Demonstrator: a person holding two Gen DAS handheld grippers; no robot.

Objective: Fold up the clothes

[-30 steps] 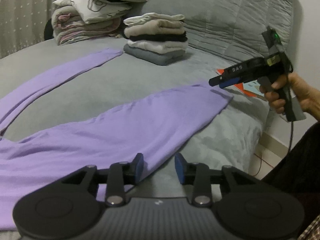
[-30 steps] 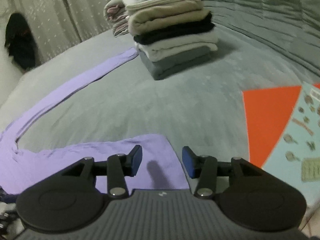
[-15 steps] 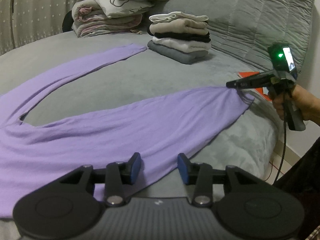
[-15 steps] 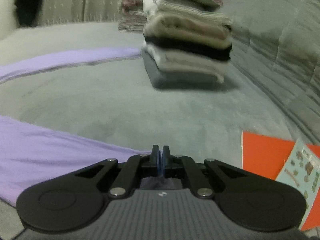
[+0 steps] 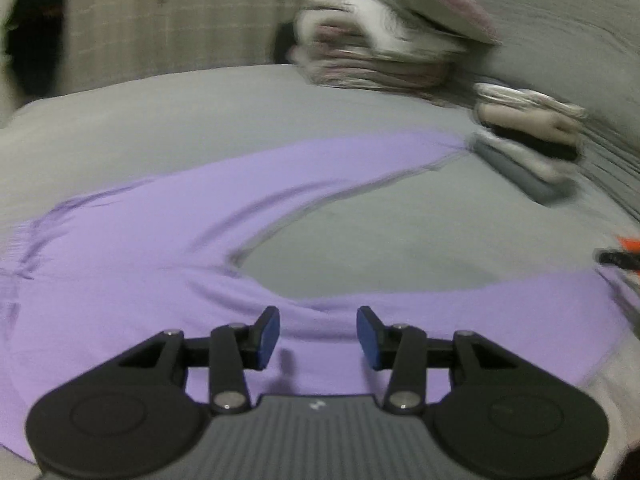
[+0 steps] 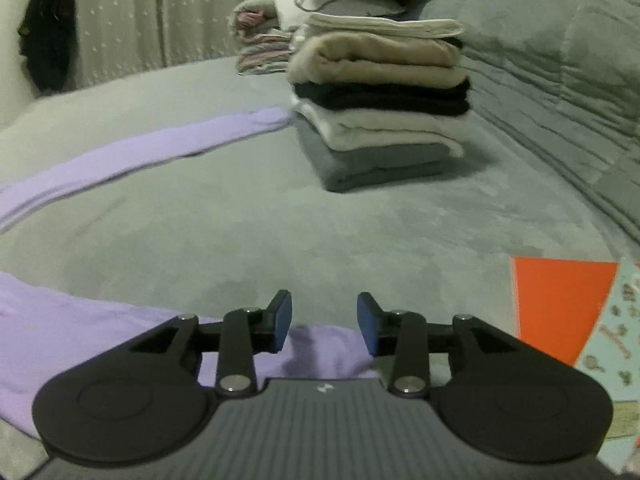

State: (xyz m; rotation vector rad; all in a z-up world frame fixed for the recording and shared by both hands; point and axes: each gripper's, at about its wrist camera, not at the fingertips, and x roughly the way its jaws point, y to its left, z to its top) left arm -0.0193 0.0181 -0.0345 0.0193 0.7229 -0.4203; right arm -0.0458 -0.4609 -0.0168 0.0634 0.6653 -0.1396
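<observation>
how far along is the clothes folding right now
Done: a stack of folded clothes sits on the bed. In hand: nothing; the left gripper and right gripper are both open above the purple pants, which lie spread flat with legs apart. Left: fold the pants, none of which is done yet, and stack them.

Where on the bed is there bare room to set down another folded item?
Free: the grey bed cover between the two purple trouser legs, in front of the folded stack. Also right of the stack, toward the orange booklet. Crowded: the back, where bedding piles behind the stack.
</observation>
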